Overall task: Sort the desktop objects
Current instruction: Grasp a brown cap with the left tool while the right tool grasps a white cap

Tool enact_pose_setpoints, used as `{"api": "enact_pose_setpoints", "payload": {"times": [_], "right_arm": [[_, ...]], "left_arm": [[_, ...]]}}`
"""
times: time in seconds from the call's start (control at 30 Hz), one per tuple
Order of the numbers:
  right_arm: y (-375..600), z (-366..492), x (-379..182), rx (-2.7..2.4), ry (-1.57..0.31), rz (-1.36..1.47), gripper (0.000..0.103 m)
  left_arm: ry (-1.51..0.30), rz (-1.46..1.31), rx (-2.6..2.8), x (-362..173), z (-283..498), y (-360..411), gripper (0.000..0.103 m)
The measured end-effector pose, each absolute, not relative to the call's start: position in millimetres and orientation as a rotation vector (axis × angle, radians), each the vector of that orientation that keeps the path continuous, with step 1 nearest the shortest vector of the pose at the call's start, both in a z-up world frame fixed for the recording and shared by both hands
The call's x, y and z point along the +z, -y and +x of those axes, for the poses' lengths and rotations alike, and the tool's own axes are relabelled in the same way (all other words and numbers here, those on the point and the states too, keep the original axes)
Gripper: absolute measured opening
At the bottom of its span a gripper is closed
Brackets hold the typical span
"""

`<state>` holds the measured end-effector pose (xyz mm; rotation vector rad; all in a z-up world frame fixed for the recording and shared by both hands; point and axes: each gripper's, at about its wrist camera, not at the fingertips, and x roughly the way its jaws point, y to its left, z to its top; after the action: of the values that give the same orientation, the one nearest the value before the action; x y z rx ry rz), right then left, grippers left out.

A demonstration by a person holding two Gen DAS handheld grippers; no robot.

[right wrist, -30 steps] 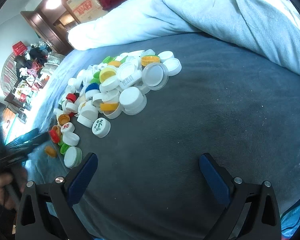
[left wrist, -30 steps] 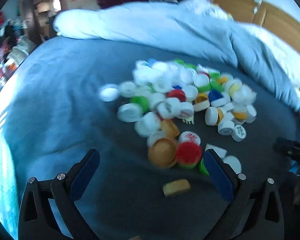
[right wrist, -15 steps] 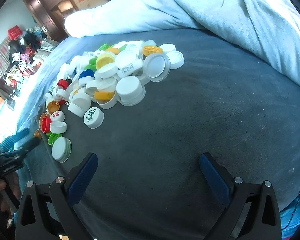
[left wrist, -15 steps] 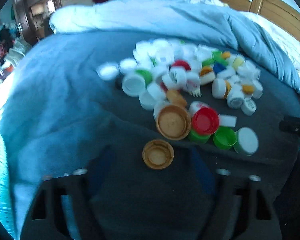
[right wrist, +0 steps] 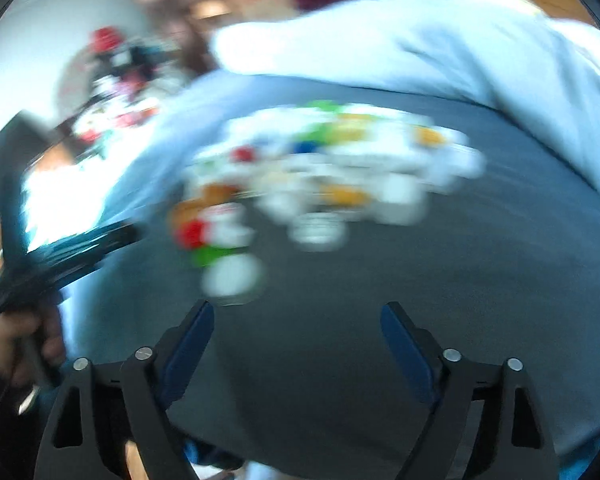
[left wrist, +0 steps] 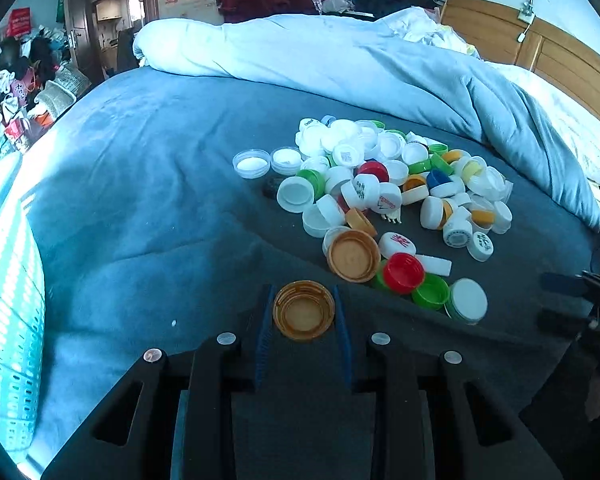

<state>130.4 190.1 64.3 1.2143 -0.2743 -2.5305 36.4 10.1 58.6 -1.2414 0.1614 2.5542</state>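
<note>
One orange cap point(left wrist: 303, 310), lying open side up on the dark blanket point(left wrist: 148, 216) near the bed's near edge, now sits squarely between the blue pads of the left gripper point(left wrist: 302, 322), where a second ago that gripper stood wide with the cap lying loose in front of it. The jaws are closing and have narrowed until the pads stand right at the cap's rim on both sides; whether they press yet is hard to tell, but the gap looks gone. The cap lies apart from the main heap of caps point(left wrist: 380, 188), which spreads toward the far side of the bed below the rolled pale quilt point(left wrist: 340, 64), so it can probably be lifted without dragging neighbours. The right gripper point(right wrist: 296, 330) has swung across, its view badly smeared by motion, and its jaws are closing from wide with nothing between them, only bare blanket. For the sorting, this suggests the first orange piece is about to be picked out, though where it should go is not shown.
</note>
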Motion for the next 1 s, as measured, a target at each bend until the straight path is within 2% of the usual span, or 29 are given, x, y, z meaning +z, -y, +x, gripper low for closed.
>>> {"api": "enact_pose_setpoints", "payload": {"times": [0.07,0.13,0.2,0.23,0.27,0.4,0.57,0.6,0.63,0.67,0.87,1.0], "right_arm": [[-173.2,122.8,63.2,-2.533,0.207,1.201,0.080],[-164.4,113.0,57.8,-2.522,0.175,1.211,0.074],[-157.2,103.5,48.8,-2.521,0.121,1.238,0.060],[-153.8,99.8,43.7,-2.518,0.088,1.261,0.058],[-149.8,98.6,38.8,-2.508,0.064,1.285,0.059],[-131.2,104.2,29.8,-2.530,-0.091,1.253,0.070],[-133.1,99.3,30.0,-2.551,-0.078,1.237,0.071],[-135.5,99.7,31.3,-2.549,-0.048,1.233,0.068],[-138.5,97.5,33.8,-2.545,-0.008,1.221,0.061],[-143.3,97.7,36.2,-2.523,0.047,1.221,0.035],[-153.3,110.3,61.0,-2.570,0.116,1.171,0.035],[-150.5,130.6,99.2,-2.711,-0.043,1.010,0.034]], "left_arm": [[-0.160,-1.237,2.556,60.1,39.0,-11.0,0.025],[-0.150,-1.240,2.550,60.8,40.8,-11.4,0.025],[-0.147,-1.241,2.548,62.0,43.5,-13.1,0.025],[-0.145,-1.242,2.544,62.1,43.9,-13.5,0.025],[-0.143,-1.243,2.541,62.4,44.2,-14.2,0.025],[-0.119,-1.244,2.535,62.7,44.6,-14.0,0.025],[-0.095,-1.250,2.539,63.4,45.5,-12.7,0.025],[-0.090,-1.248,2.542,64.2,45.9,-11.7,0.025],[-0.088,-1.248,2.544,65.1,46.2,-10.4,0.025],[-0.089,-1.249,2.546,65.5,46.2,-9.6,0.025],[-0.054,-1.239,2.548,73.1,48.4,-5.0,0.025],[-0.037,-1.161,2.564,95.4,57.5,-2.0,0.025]]}}
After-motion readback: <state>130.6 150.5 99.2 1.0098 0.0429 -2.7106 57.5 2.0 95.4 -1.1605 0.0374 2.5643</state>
